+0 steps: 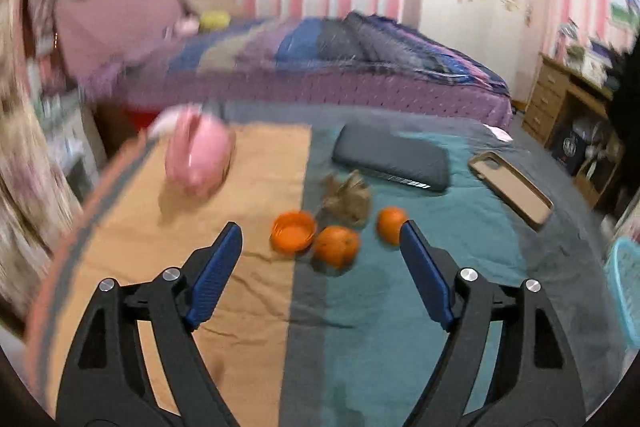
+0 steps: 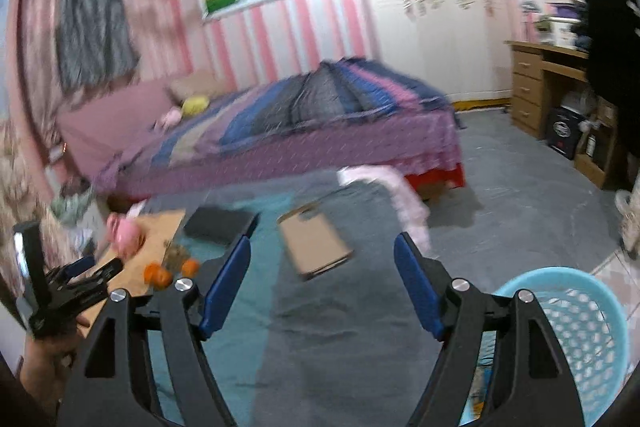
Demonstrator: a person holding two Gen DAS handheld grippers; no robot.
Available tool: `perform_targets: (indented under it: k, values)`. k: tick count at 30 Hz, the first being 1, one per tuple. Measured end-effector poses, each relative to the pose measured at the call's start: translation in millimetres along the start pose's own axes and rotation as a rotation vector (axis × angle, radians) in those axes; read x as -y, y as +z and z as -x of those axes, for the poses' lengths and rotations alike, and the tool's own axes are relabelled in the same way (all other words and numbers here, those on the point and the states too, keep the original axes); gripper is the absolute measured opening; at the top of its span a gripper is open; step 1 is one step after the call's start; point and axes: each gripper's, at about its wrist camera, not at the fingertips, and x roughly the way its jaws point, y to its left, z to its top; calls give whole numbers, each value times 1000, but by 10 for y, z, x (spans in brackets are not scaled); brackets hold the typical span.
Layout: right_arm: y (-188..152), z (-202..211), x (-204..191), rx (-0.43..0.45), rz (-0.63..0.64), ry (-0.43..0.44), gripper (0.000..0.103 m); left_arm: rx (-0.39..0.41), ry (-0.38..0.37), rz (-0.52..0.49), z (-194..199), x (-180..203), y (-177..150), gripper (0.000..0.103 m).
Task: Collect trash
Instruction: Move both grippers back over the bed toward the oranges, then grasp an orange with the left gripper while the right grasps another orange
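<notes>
On the cloth-covered table lie an orange peel cup (image 1: 292, 230), two oranges (image 1: 336, 245) (image 1: 391, 219) and a crumpled brown scrap (image 1: 347, 198). My left gripper (image 1: 320, 239) is open and empty, just short of them and above the table. It also shows in the right wrist view (image 2: 90, 269), at the left. My right gripper (image 2: 322, 253) is open and empty, above the table's right part. The oranges (image 2: 160, 275) appear far left there. A light blue mesh basket (image 2: 576, 339) stands low at the right.
A pink piggy bank (image 1: 200, 157), a dark case (image 1: 392, 157) and a tan phone case (image 1: 512, 189) lie on the table. A bed (image 2: 320, 123) is behind, a wooden desk (image 2: 548, 87) at the right. The basket's edge (image 1: 626, 291) shows at far right.
</notes>
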Motion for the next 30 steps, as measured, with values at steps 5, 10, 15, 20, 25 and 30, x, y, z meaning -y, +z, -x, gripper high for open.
perform_targets:
  k: [5, 10, 15, 20, 25, 30]
  values:
    - [-75, -485, -655, -60, 84, 88, 77, -65, -41, 59, -285, -167, -109, 78]
    - [-185, -953, -923, -158, 121, 138, 77, -114, -113, 78, -490, -101, -153, 61]
    - [-255, -1245, -1145, -192, 152, 121, 77, -140, -130, 13, -676, 55, -168, 50]
    - [-254, -1464, -1231, -212, 189, 114, 77, -180, -146, 44, -847, 34, -152, 31]
    - [-257, -1617, -1251, -229, 186, 125, 77, -157, -144, -13, -831, 146, -101, 13]
    - [-279, -1704, -1289, -245, 167, 157, 77, -92, -163, 3, -598, 69, 42, 11]
